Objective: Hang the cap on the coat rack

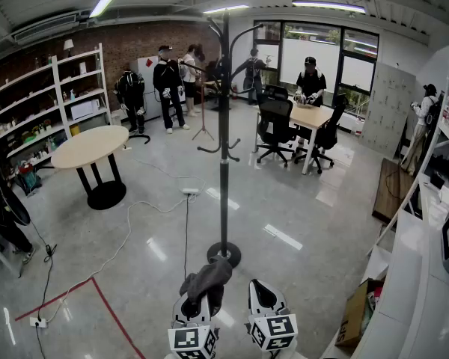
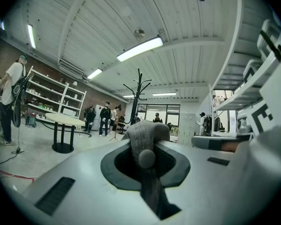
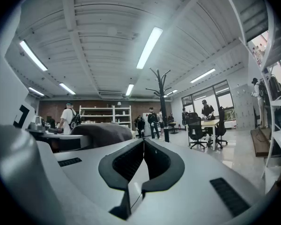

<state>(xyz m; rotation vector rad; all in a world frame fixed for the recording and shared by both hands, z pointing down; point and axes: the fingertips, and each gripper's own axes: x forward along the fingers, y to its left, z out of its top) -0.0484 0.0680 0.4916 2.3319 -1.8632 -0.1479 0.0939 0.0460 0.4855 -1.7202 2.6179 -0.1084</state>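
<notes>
Two hand-held grippers showed at the near edge of the head view, side by side and low over the glossy floor (image 1: 135, 223). The left hand-held gripper (image 1: 198, 304) had its jaws closed on the grey cap (image 1: 206, 277), which bunched up above the jaw tips and drooped a little to the right. In the left gripper view the cap (image 2: 143, 134) filled the gap of that hand-held gripper (image 2: 147, 159): a strip of its fabric ran down between the pads, and its crown button sat right at the jaw mouth. The right hand-held gripper (image 1: 260, 287) was just beside the left one, and in its own view its jaws (image 3: 143, 146) met tip to tip with nothing between them.

The black coat rack (image 1: 224, 126) stood upright straight ahead, its round base (image 1: 224, 255) on the floor just beyond the cap and its curved hooks high up, well above it. A red tape line (image 1: 101, 296) crossed the floor at near left. Far left stood white shelving (image 1: 49, 99), and several people (image 1: 168, 87) stood by the far brick wall.
</notes>
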